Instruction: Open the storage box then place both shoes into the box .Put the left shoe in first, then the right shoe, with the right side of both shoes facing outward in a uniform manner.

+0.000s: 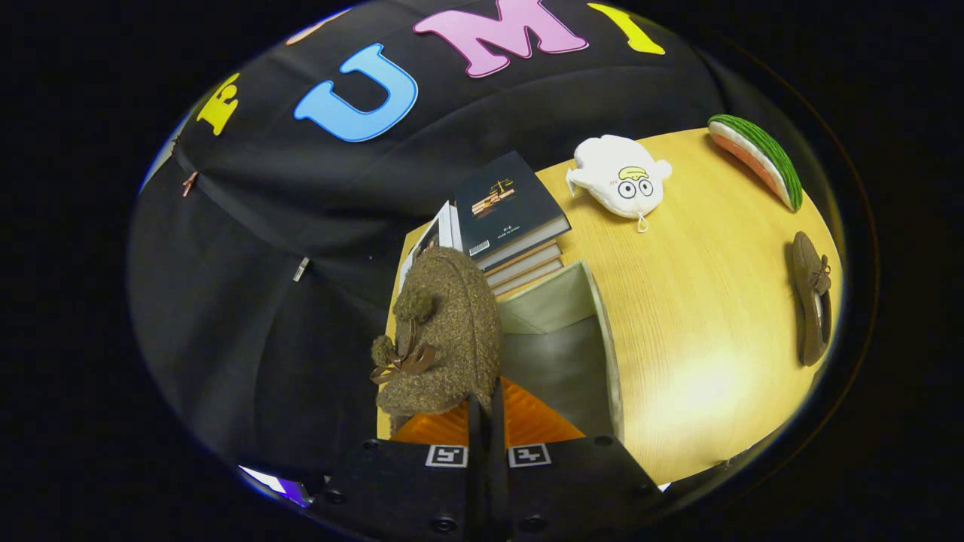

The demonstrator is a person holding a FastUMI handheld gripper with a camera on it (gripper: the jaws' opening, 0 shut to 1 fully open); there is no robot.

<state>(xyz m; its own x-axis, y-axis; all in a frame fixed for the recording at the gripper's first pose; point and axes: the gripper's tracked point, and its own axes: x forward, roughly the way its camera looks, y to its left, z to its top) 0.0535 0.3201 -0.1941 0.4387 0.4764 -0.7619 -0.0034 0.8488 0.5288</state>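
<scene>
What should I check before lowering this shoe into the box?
1. Box open: ok. The storage box shows its inside, just beyond the jaws.
2. Grip: ok. The gripper has its jaws closed on the lower edge of the held shoe.
3. Shoe lined up over the opening: cannot tell. It hangs at the box wall nearest the books.
4. This is the left shoe: cannot tell.
5. Right side facing outward: cannot tell.
6. Second shoe waiting: ok. The second shoe lies on the table, apart from the box.
</scene>
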